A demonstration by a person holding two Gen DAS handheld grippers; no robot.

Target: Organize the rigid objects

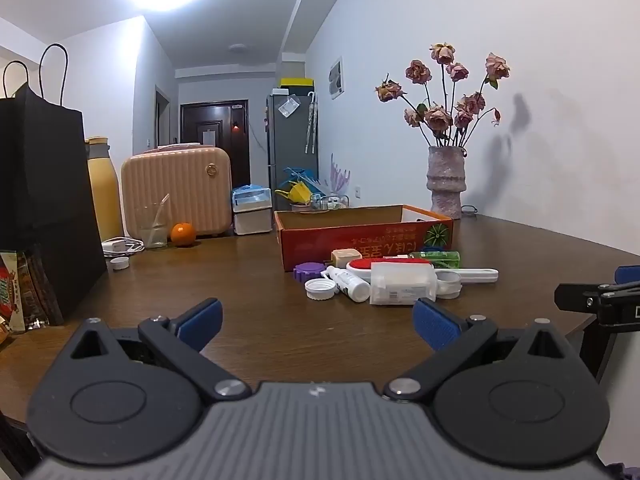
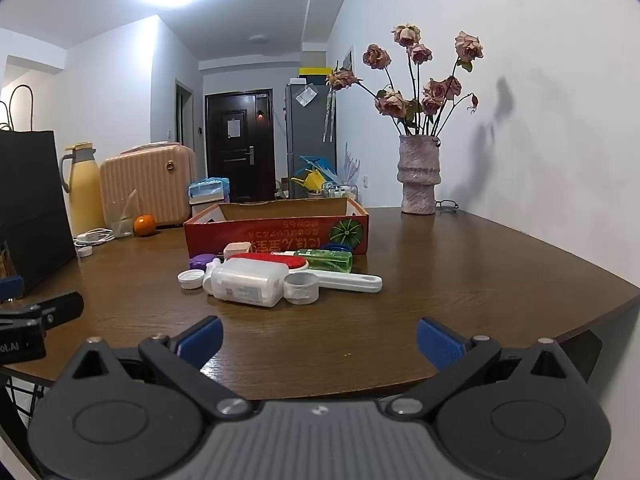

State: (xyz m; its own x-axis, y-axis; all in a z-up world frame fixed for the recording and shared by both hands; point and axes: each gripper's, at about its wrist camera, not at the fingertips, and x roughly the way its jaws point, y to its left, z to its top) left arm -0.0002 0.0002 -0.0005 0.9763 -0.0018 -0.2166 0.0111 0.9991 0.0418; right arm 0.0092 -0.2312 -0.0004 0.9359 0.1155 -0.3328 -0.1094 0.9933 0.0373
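Both grippers, left [image 1: 318, 326] and right [image 2: 319, 338], are held wide apart, empty, above the table [image 2: 440, 280]; the box's [image 2: 276, 232] contents are hidden.

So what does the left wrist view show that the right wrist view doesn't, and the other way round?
Only the left wrist view: snack packets beside the black bag, and the right tongs at its right edge. Only the right wrist view: glasses by the vase, the jug's handle, and the left tongs at its left edge. Both: the red box, the clutter in front of it, the vase, the orange, and open, empty tongs.
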